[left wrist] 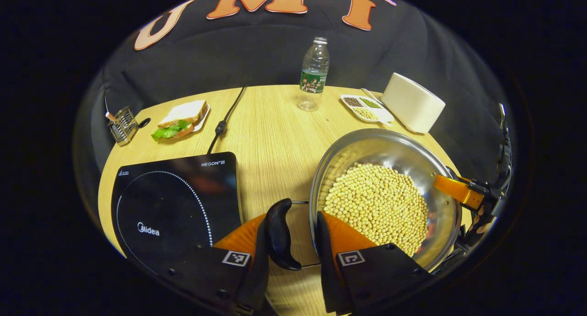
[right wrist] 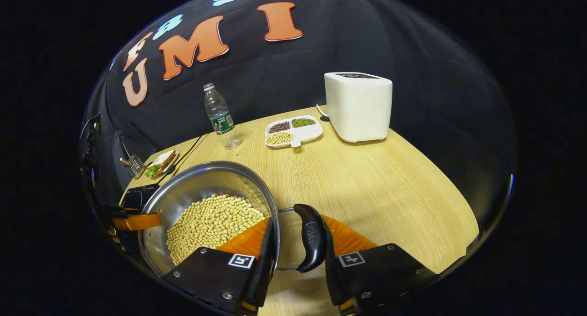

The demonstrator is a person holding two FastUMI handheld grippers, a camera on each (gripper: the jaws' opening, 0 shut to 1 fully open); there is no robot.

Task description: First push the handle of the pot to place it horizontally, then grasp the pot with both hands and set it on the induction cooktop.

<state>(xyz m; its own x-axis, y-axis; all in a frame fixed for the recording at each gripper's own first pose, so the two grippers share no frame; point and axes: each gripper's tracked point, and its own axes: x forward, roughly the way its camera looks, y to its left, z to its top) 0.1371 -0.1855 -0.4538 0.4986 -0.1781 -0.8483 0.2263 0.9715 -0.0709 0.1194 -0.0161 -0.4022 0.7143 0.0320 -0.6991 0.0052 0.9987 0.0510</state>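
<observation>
We see the left claw (left wrist: 293, 242) straddling the pot's (left wrist: 390, 146) rim, one finger inside over the soybeans (left wrist: 376, 206), one outside the black side handle (left wrist: 279, 233); whether both press we cannot tell. The right claw (right wrist: 296, 242) sits the same way on the opposite handle (right wrist: 311, 237), its grip equally unclear. The pot (right wrist: 197, 183) is shiny steel, round and shallow, heaped with beans (right wrist: 211, 224), standing on the tabletop (left wrist: 270, 123) beside the induction cooktop (left wrist: 174, 201) at its near left edge. The left gripper view adds a sandwich (left wrist: 181, 120), a cord (left wrist: 224, 123) and a bottle (left wrist: 314, 73); the right gripper view shows the white toaster (right wrist: 360, 105) and a divided dish (right wrist: 293, 130) near the far edge.
</observation>
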